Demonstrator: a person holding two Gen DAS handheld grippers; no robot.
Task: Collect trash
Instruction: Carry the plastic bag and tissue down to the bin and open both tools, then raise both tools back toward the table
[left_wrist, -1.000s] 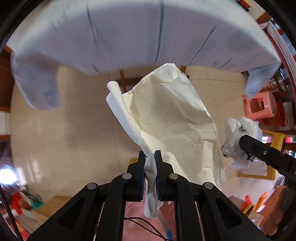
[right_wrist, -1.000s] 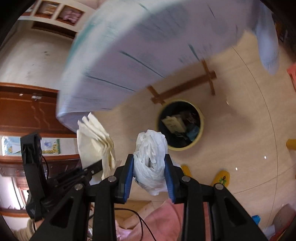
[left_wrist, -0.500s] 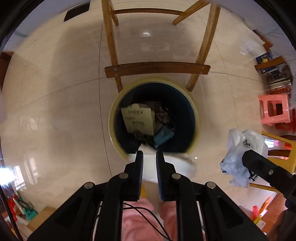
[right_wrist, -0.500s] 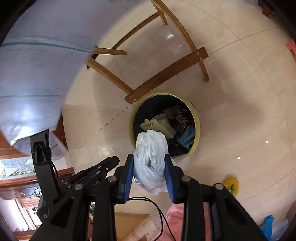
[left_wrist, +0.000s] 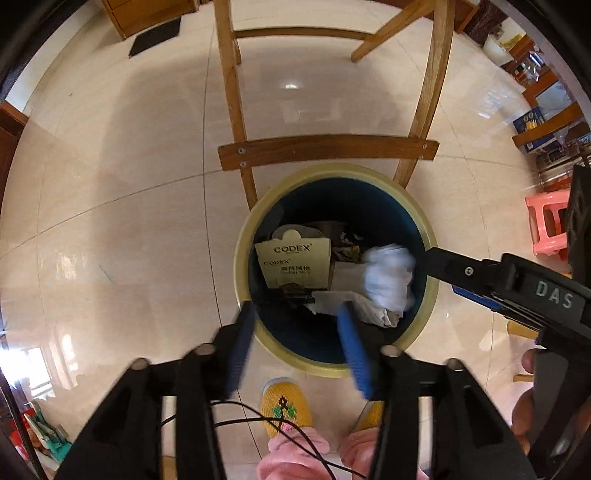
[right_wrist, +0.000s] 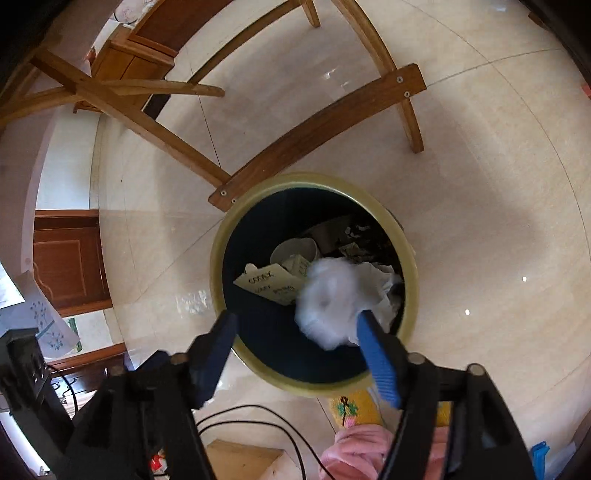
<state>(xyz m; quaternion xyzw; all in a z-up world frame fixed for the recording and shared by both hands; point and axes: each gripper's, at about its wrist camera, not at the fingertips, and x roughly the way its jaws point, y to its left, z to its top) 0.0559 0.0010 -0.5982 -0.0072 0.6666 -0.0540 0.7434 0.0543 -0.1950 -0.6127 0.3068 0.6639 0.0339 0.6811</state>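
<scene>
Right gripper (right_wrist: 295, 328), jaws opening, had nothing pinched; the white bag (right_wrist: 332, 302) lay loose just beyond its right pad, over the bin (right_wrist: 218, 258). Left gripper (left_wrist: 295, 325), also opening and empty, pointed straight down over the bin's near rim.

The bin's (left_wrist: 334, 363) mouth is lying open from above. A wooden crossbar (left_wrist: 327, 149) and chair legs (left_wrist: 234, 96) are crowding its far rim, while the right claw (left_wrist: 436, 264) is reaching in over the right rim.
</scene>
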